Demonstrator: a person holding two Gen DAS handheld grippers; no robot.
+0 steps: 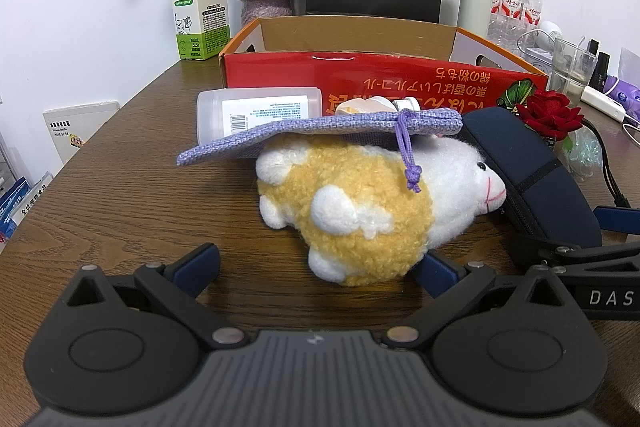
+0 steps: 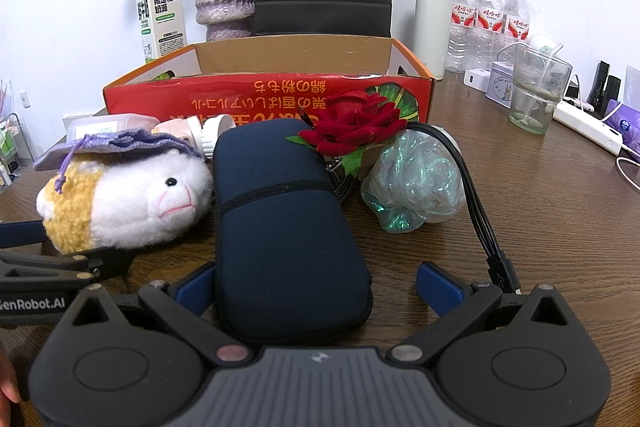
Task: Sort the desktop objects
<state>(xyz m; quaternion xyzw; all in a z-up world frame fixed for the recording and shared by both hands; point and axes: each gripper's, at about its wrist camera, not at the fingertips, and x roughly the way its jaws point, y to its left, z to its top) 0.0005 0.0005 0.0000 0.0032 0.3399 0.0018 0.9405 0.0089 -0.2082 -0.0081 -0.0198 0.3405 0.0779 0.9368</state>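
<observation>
Desktop clutter lies in a heap on the brown surface (image 1: 120, 195), just ahead of both sets of tongs, with the red box (image 1: 380, 83) behind it as the likely bin.

Left tongs (image 1: 316, 267) stand wide open and grip nothing. The plush (image 1: 360, 203) sits just past and between their blue tips, its rump touching or nearly touching the right tip. A purple pouch (image 1: 320, 133) rests loosely on top of the plush, and a clear bottle (image 1: 256, 111) lies on its side behind, to the left. My guess is that closing on the plush and lifting would tip the pouch off, since nothing pins it, and it could knock the bottle into a roll. The plush is soft, so a shallow pinch may catch only fluff and slip.

Right tongs (image 2: 316, 287) are also spread wide and empty. The navy case (image 2: 288, 219) runs lengthways between the tips, its near end already inside the gap. Its left edge touches the plush's face, so dragging it sideways would probably shove the plush. Beyond the case, right of centre, a red rose (image 2: 356, 123) rests against its far corner and over a crinkled wrap (image 2: 416, 183); lifting the case may topple the rose.

Further right, a black cable (image 2: 480, 219) ends just beside the right tip, so that tip could snag it on closing. The 2 tools sit close, and their frames could clash if both move at once.
</observation>
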